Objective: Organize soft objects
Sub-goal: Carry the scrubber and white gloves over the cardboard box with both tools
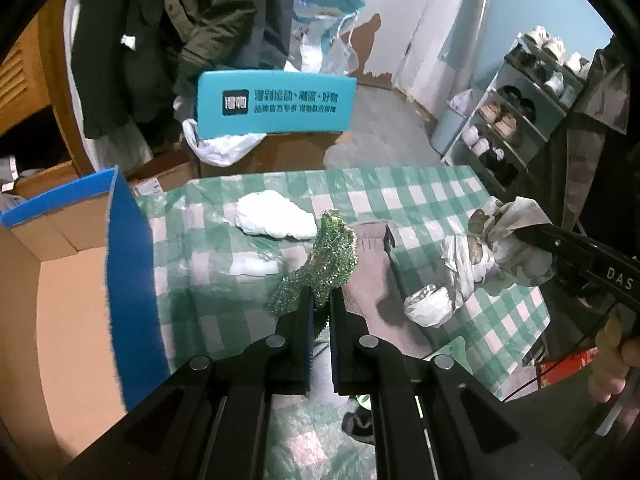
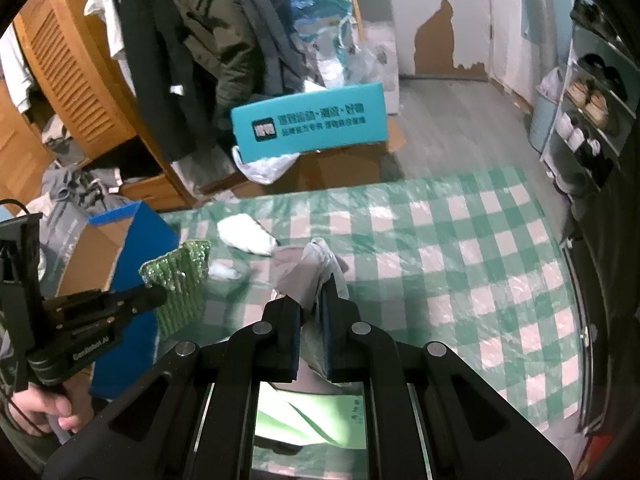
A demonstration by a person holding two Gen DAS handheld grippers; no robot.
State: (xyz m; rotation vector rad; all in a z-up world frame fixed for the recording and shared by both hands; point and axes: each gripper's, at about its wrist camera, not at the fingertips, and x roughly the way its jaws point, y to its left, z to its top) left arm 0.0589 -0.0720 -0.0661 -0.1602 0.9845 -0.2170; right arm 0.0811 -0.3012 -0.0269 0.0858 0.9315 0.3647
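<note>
Green-checked tablecloth (image 1: 420, 196) (coats (image 1: 168, 40) behind, cluttered)

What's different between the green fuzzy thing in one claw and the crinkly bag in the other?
The green glittery cloth is textured, opaque and flat like a mat; the plastic bag is pale, thin and bunched up. The cloth is pinched by the left gripper beside the cardboard box; the bag hangs from the right gripper over the checked table. Both are soft and lifted.

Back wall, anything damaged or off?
Yes. The wall paint has peeled off in a big patch above the floor, baring brown beneath with ragged edges. On the table, nothing is spilled: the left tongs grip the green mat and the right tongs grip a plastic bag.
</note>
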